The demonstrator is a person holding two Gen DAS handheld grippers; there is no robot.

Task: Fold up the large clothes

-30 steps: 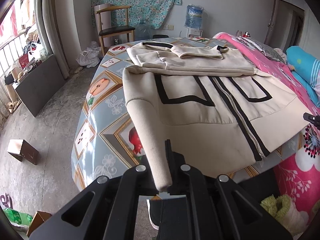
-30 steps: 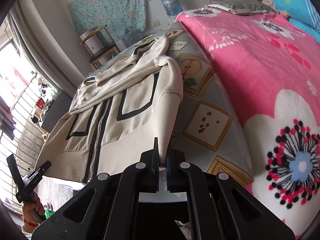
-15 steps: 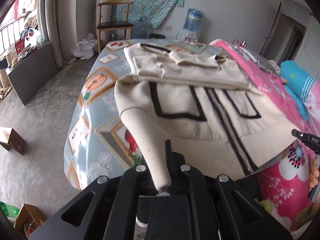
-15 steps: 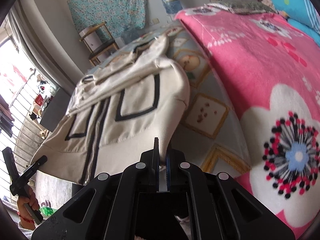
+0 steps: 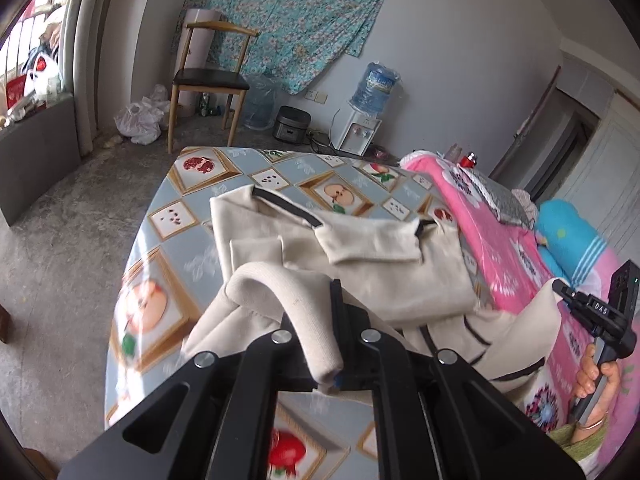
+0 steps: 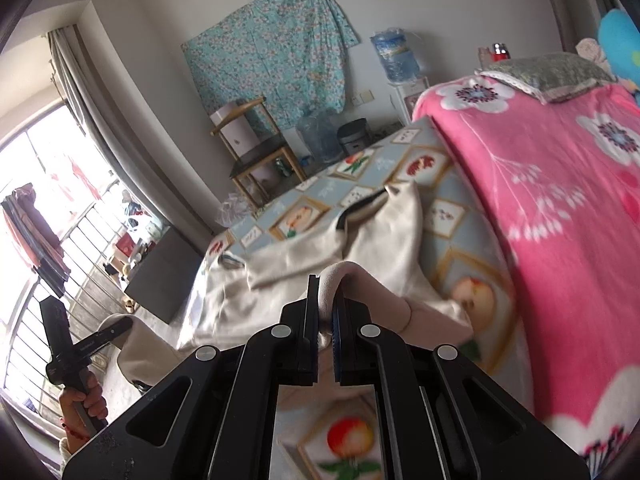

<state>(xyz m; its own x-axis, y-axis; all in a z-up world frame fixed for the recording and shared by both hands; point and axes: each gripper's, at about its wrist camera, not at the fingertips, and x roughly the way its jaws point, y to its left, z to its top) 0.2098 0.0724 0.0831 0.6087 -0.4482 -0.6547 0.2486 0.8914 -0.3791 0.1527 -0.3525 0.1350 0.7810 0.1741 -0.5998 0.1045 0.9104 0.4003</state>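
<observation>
A cream jacket (image 5: 380, 272) with black stripes and a zip lies on a table under a fruit-print cloth (image 5: 168, 248). My left gripper (image 5: 325, 320) is shut on the jacket's ribbed bottom hem, which is raised and drawn over the folded upper part. In the right wrist view my right gripper (image 6: 326, 296) is shut on the other end of that hem, above the jacket (image 6: 312, 256). Each view shows the other tool: the right gripper (image 5: 564, 292) at the right edge, the left gripper (image 6: 122, 323) at the lower left, both with cloth hanging from them.
A bed with a pink flowered blanket (image 6: 560, 184) adjoins the table (image 6: 452, 216) on the right. Beyond the table's far end stand a wooden chair (image 5: 212, 76), water bottles and a dispenser (image 5: 360, 128). A dark cabinet (image 6: 164, 276) and a window railing are on the left.
Both grippers have risen and carried the bottom hem forward toward the collar end. The jacket's lower half has left the table and now drapes over the upper part.
</observation>
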